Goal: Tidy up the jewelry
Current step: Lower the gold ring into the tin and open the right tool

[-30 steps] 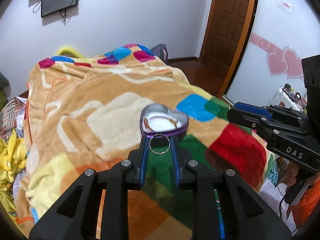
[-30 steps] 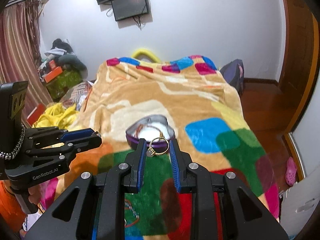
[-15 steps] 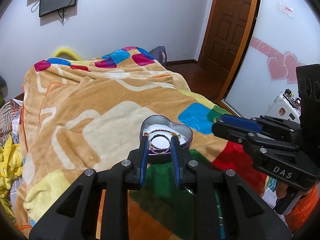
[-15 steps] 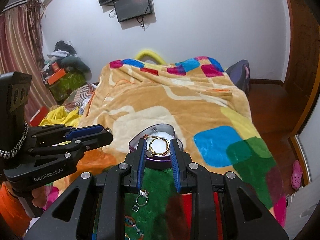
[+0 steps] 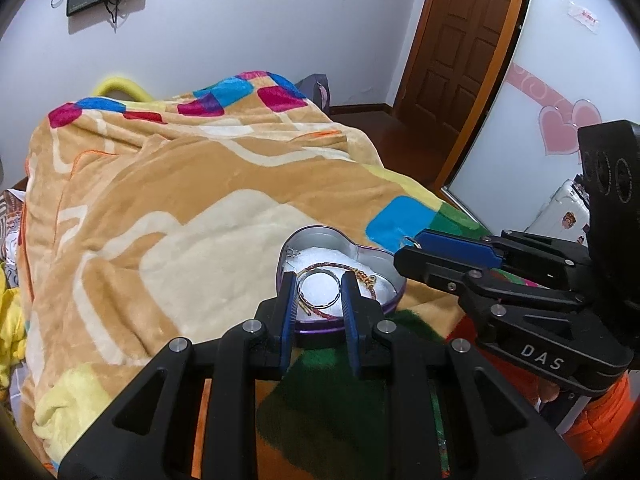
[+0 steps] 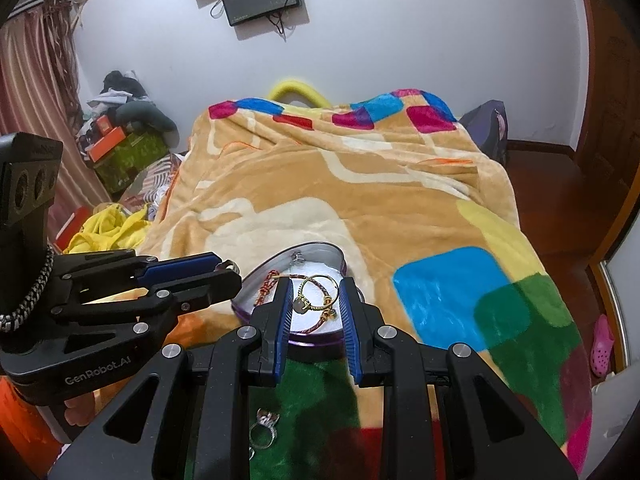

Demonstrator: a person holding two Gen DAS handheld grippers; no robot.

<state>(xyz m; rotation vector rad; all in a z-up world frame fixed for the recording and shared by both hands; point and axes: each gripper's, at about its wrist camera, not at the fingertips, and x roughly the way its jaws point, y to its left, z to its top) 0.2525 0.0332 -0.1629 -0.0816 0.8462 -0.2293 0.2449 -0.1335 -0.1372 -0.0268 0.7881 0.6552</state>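
Note:
A purple heart-shaped tin (image 5: 394,268) (image 6: 320,249) with white padding sits on the blanket and holds a red braided bracelet (image 5: 320,269) (image 6: 268,289). My left gripper (image 5: 319,290) is shut on a silver ring (image 5: 319,291) and holds it over the tin. My right gripper (image 6: 313,295) is shut on a gold ring (image 6: 318,293) with a small charm, also over the tin. A silver ring (image 6: 264,432) lies on the blanket below the right gripper.
The bed carries a patterned orange blanket (image 5: 168,200) (image 6: 380,184). Boxes and clothes (image 6: 124,136) pile at the left wall. A brown door (image 5: 464,48) and a mirrored wardrobe with pink hearts (image 5: 560,128) stand to the right.
Both grippers moved forward with their rings, from short of the tin to over its open top. They also came closer to each other.

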